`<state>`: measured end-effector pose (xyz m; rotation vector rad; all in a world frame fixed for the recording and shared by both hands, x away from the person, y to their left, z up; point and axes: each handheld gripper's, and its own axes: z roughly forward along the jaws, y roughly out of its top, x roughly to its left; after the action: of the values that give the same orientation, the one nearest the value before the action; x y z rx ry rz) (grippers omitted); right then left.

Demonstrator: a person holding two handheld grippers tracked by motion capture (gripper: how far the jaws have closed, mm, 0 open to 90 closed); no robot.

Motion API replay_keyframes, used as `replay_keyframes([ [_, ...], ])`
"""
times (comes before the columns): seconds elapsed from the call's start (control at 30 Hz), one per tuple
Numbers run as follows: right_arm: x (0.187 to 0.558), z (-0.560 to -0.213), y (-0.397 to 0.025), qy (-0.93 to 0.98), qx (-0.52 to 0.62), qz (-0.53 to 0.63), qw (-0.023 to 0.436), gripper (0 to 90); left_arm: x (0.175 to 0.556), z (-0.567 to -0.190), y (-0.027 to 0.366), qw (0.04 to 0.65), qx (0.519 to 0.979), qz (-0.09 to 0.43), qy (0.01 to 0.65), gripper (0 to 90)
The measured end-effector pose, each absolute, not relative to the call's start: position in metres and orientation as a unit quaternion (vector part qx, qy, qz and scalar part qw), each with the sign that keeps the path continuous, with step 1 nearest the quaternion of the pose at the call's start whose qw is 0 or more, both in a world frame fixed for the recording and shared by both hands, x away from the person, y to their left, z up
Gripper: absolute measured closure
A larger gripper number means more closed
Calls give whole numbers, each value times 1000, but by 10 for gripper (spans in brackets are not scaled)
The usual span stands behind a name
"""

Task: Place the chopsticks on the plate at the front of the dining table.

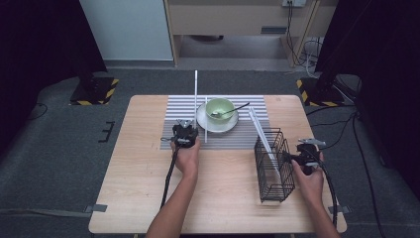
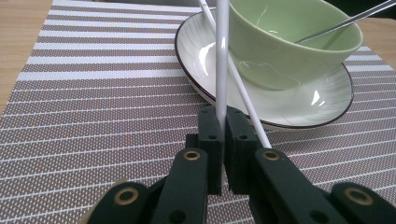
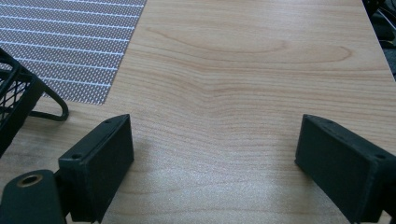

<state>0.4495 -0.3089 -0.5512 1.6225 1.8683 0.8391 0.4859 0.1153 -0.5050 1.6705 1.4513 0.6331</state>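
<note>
Jaws of our left gripper [image 2: 223, 122] pinch a white stick [image 2: 222, 56] beside the plate [image 2: 196, 56]; our right gripper [image 3: 215, 154] stands spread over the table [image 3: 243, 70].

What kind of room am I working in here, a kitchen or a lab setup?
Probably a lab or recording studio, not a kitchen: the light wooden table stands on grey carpet between black curtains, with yellow-and-black striped stand bases and loose cables behind. The striped placemat and pale green bowl look staged.

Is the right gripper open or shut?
Open. In its own view the right gripper has its jaws far apart, with bare table between.
</note>
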Motion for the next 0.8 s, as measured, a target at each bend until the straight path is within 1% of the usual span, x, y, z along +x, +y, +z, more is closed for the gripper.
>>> replay_keyframes([
  [0.8,450,-551,-309,690,599,310,261,113,486,-507,113,403,663,258,576,863],
])
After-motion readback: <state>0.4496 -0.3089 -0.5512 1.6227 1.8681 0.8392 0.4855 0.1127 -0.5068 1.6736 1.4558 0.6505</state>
